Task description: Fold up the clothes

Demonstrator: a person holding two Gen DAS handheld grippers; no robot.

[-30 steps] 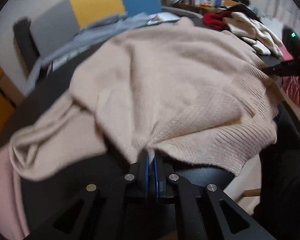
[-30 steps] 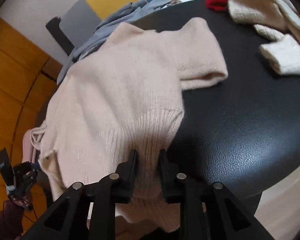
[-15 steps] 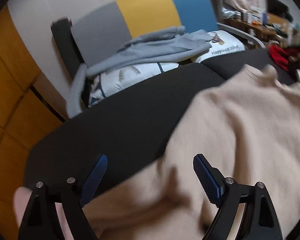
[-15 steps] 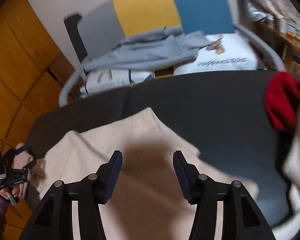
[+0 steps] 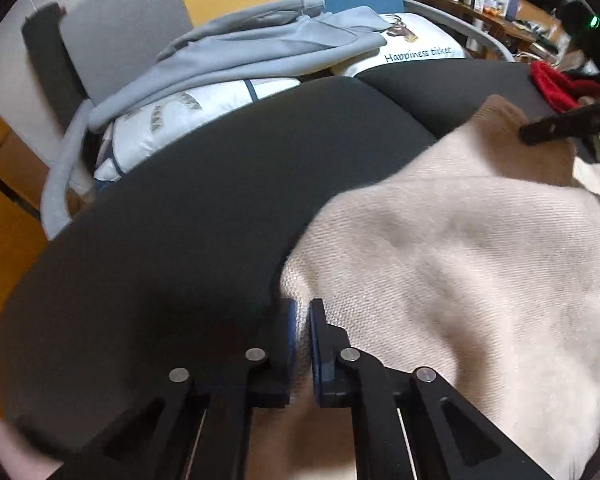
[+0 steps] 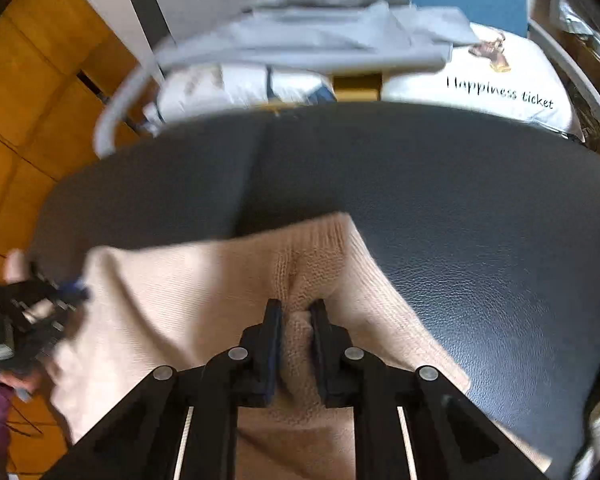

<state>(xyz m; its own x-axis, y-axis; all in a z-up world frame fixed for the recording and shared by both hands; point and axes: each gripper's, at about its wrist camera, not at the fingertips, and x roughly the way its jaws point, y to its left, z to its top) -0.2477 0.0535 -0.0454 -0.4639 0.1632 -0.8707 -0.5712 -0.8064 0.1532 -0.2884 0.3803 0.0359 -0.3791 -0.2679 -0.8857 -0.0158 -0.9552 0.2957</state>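
Jaws of both grippers pinch beige sweater [image 5: 452,264] edge btwn pads.

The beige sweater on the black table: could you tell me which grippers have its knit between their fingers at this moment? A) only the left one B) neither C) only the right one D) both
D: the left gripper is shut on an edge of the beige sweater, and the right gripper is closing on a bunched fold near its far corner over the black table.
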